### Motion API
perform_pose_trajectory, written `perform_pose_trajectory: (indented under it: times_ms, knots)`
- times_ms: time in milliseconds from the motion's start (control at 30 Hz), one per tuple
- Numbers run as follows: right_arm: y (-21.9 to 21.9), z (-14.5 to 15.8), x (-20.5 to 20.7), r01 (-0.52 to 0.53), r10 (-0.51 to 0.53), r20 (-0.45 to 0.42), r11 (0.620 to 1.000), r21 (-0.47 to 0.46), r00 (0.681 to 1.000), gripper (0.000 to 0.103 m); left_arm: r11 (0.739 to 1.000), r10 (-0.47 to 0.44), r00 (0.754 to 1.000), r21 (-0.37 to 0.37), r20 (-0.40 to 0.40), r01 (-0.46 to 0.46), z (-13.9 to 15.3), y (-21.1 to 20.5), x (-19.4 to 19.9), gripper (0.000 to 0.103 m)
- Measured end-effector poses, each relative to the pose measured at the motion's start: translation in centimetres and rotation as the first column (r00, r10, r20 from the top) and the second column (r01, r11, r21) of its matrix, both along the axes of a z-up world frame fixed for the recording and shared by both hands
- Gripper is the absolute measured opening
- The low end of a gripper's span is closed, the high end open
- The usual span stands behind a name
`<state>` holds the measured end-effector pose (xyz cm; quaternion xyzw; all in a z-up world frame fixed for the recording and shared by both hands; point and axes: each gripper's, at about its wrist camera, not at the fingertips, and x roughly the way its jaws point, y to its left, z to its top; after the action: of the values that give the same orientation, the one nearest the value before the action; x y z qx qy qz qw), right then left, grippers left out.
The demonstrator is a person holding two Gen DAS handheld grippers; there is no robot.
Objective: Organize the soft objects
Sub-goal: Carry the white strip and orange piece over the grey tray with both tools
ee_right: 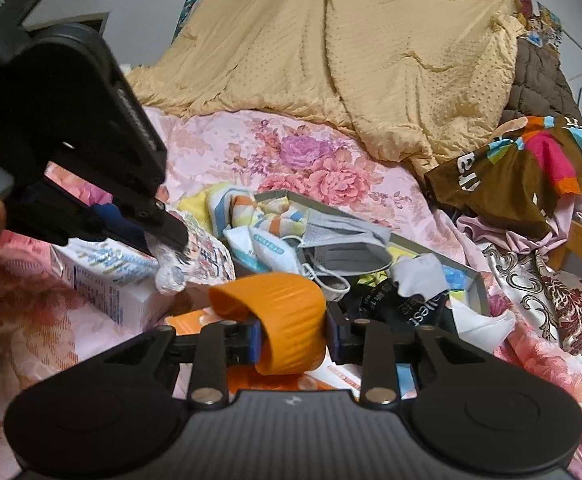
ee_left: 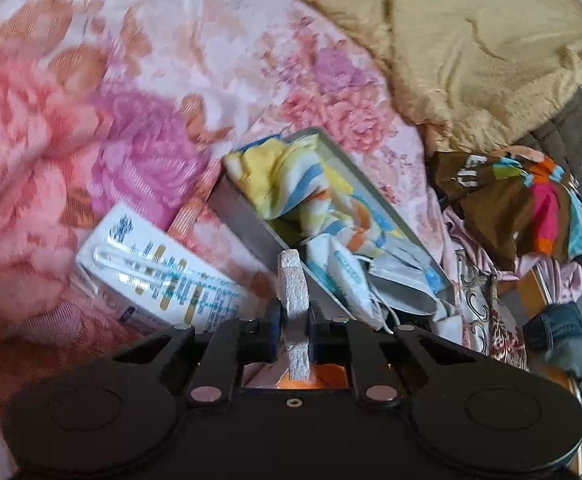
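My left gripper (ee_left: 293, 334) is shut on a white foam piece (ee_left: 292, 292), held just before the near corner of a grey shallow box (ee_left: 247, 214). In the right wrist view the left gripper (ee_right: 167, 236) comes in from the left with the white piece (ee_right: 171, 272). The box (ee_right: 476, 280) holds a striped cloth (ee_left: 291, 184), a grey face mask (ee_right: 347, 246) and small packets. My right gripper (ee_right: 293, 336) is shut on an orange ribbed soft object (ee_right: 287, 312), low in front of the box.
A white carton (ee_left: 159, 276) lies left of the box on the pink floral bedspread (ee_left: 91, 120). A tan blanket (ee_right: 351, 60) is heaped at the back. A brown multicolour garment (ee_right: 531, 168) and patterned cloths lie at the right.
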<state>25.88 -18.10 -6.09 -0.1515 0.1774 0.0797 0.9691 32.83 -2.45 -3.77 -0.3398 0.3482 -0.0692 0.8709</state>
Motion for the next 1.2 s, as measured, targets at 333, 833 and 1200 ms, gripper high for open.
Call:
perform_pose_trajectory:
  times_ms: [333, 833, 1200]
  knots:
    - [-1.6, 2.6, -0.5, 0.015, -0.018, 0.039, 0.997, 0.07, 0.999, 0.024, 0.996, -0.039, 0.992, 0.083, 0.116, 0.03, 4.5, -1.4, -1.7, 0.014]
    - [-6.1, 6.8, 5.7, 0.039, -0.047, 0.028, 0.972, 0.23, 0.998, 0.025, 0.988, -0.105, 0.974, 0.129, 0.202, 0.08, 7.8, -2.5, 2.3, 0.014]
    - [-10.9, 4.8, 11.9, 0.26, -0.27, -0.038, 0.867, 0.425, 0.962, 0.038, 0.974, -0.213, 0.927, 0.147, 0.309, 0.175, 6.1, -8.1, 10.3, 0.014]
